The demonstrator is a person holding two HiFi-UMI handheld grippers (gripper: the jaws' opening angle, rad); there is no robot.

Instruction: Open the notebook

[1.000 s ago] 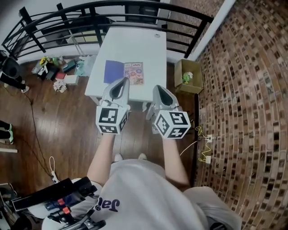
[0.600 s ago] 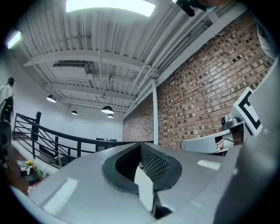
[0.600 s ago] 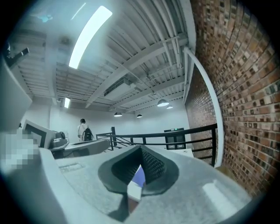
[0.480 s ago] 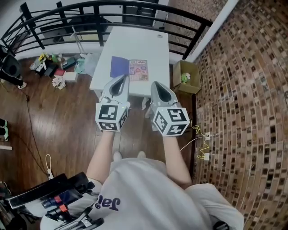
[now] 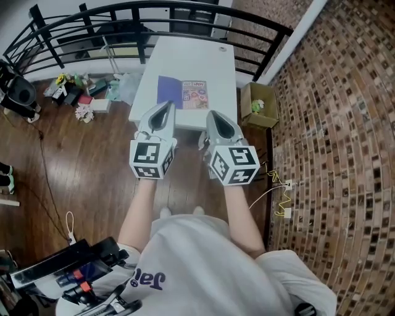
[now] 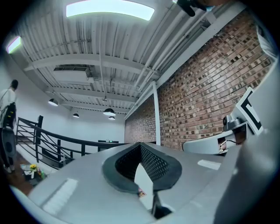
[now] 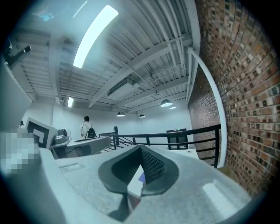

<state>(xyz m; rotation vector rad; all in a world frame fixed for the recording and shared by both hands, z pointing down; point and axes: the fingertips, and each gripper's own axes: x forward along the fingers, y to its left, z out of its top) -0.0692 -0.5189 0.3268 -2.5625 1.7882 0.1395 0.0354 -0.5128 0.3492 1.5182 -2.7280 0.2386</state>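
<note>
The notebook (image 5: 182, 93) lies flat near the front edge of the white table (image 5: 191, 58). It shows a purple half on the left and a colourful printed half on the right. Both grippers are held level in front of the person, side by side, just short of the table's front edge and above the wooden floor. The left gripper (image 5: 165, 111) points at the purple half, and its jaws meet at the tips with nothing between them. The right gripper (image 5: 216, 119) is shut and empty too. Through the right gripper's (image 7: 141, 151) jaws a purple sliver of the notebook (image 7: 139, 179) shows.
A black railing (image 5: 148, 18) curves behind the table. A cardboard box (image 5: 259, 105) holding something green stands right of the table, against the brick wall (image 5: 333, 123). Clutter (image 5: 80, 92) lies on the floor at the left, cables (image 5: 281, 191) at the right, black equipment (image 5: 68, 271) at the bottom left.
The table and notebook have shifted right and slightly up in the head view as the person moved. Both grippers drifted along with the person and stayed shut.
</note>
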